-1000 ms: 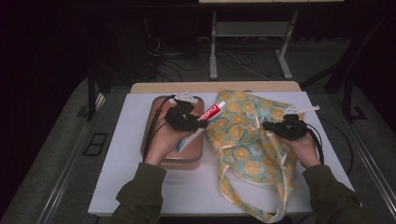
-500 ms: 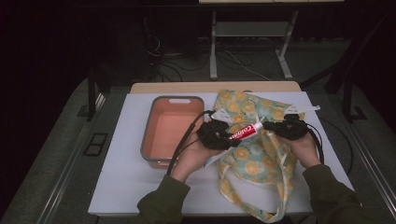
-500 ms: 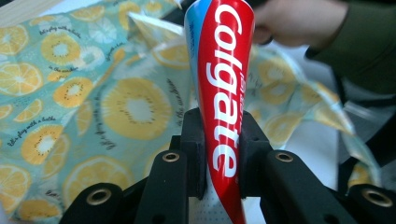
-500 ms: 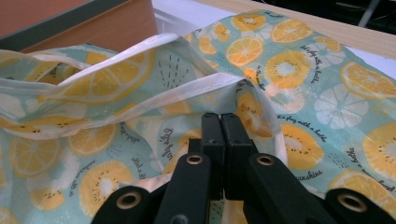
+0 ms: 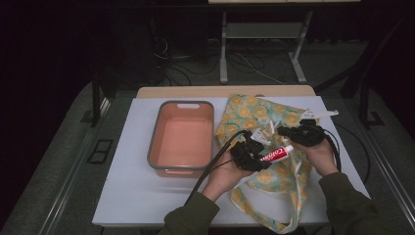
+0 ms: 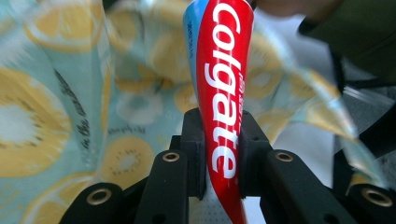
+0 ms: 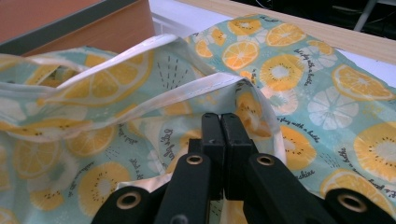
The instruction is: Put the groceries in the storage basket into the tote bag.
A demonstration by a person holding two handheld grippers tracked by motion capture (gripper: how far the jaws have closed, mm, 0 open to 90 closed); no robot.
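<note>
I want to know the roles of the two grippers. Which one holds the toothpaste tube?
The left gripper holds the Colgate toothpaste tube, clamped between its jaws. The right gripper instead pinches the rim of the fruit-print bag.

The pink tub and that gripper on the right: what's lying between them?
In the high view, between the pink tub and the right gripper lies the fruit-print bag, with the left gripper holding a toothpaste tube over it.
</note>
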